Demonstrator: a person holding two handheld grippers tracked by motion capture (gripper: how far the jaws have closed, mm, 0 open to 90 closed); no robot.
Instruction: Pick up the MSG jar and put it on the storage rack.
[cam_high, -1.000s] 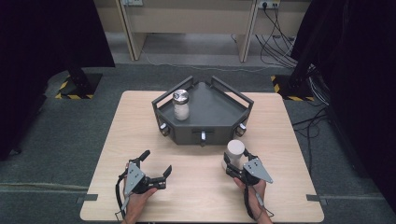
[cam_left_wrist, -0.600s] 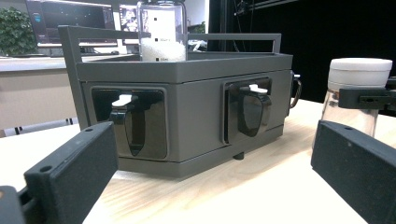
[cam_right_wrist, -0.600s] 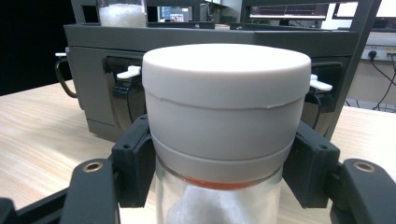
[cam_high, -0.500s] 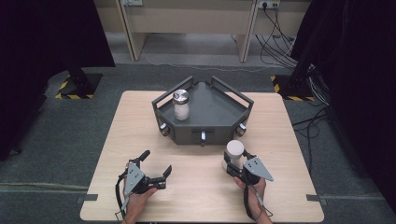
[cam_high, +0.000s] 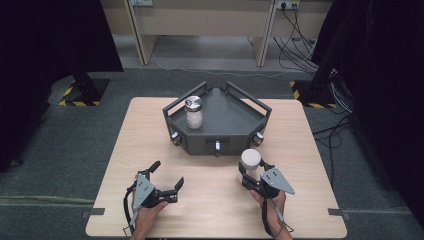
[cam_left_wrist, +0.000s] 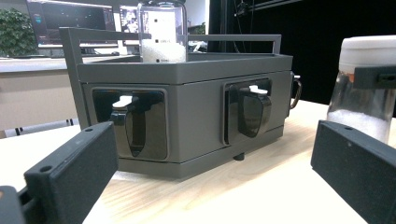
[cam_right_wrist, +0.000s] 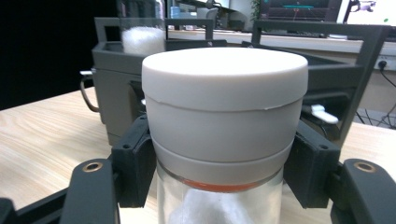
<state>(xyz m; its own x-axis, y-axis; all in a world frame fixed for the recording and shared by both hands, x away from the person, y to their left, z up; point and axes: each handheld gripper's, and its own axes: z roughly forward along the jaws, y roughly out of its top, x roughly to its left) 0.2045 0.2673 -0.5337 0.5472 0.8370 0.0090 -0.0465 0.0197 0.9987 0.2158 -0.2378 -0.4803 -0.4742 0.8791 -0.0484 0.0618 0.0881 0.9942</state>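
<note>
Right gripper (cam_high: 251, 172) slightly raised with capped jar (cam_high: 250, 161), grey tray (cam_high: 220, 146) just beyond.

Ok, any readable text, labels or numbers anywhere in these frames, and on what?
Nothing reads cleanly.
Jar in the tray: small printed scale marks, too blurred to read.
Monitors behind: screen content, too small.
White-lidded jar: no label seen.
</note>
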